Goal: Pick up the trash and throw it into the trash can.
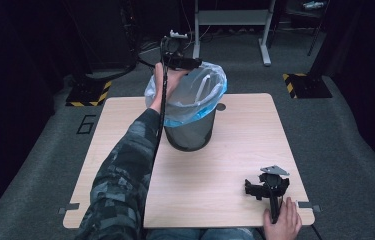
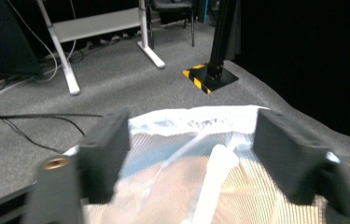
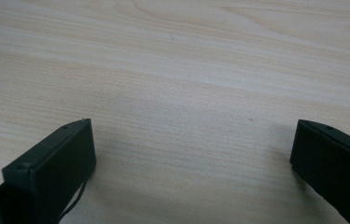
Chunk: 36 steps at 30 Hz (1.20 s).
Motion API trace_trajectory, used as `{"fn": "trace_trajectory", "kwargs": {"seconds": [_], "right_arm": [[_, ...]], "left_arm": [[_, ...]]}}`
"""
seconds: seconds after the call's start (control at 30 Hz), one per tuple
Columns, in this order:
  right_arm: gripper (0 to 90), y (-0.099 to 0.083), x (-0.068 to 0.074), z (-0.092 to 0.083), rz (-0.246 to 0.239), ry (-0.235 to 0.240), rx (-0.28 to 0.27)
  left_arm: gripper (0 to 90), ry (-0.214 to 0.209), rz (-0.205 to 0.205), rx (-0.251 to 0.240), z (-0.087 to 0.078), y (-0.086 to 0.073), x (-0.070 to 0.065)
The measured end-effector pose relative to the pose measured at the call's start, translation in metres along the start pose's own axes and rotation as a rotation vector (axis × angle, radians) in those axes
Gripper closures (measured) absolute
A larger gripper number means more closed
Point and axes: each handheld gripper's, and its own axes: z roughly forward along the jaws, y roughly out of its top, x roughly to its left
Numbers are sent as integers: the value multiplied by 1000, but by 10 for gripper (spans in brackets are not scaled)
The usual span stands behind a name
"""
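Observation:
A dark mesh bin (image 1: 190, 132) stands on the far middle of the wooden table (image 1: 235, 150), lined with a clear bluish plastic bag (image 1: 197, 95) folded over its rim. My left gripper (image 1: 195, 63) is held over the bin's far left rim, open, with nothing between its jaws. In the left gripper view the bag's edge (image 2: 196, 121) lies just below and between the open jaws of the left gripper (image 2: 191, 144). My right gripper (image 1: 253, 189) rests on the table near the front right corner. It is open (image 3: 191, 154) over bare wood (image 3: 186, 70).
A small round hole (image 1: 220, 106) sits in the table just right of the bin. On the grey carpet beyond stand a white desk frame (image 1: 230, 20), two yellow-and-black striped bases (image 1: 89, 92) (image 1: 305, 85) and loose cables (image 2: 32, 121).

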Motion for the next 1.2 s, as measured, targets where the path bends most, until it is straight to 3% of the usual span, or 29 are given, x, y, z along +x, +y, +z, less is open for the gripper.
{"fn": "trace_trajectory", "kwargs": {"seconds": [0.27,0.47,0.67,0.83,1.2], "right_arm": [[0,0,0,0,2,0,-4],[0,0,0,0,1,0,0],[0,0,0,0,1,0,-2],[0,0,0,0,-3,0,0],[0,0,0,0,-2,-1,-1]], "left_arm": [[109,-30,-16,12,-39,-4,13],[82,-4,38,29,-73,-22,25],[73,15,69,45,-99,-46,39],[71,73,101,66,-116,-70,50],[68,104,45,121,-136,-135,76]]}}
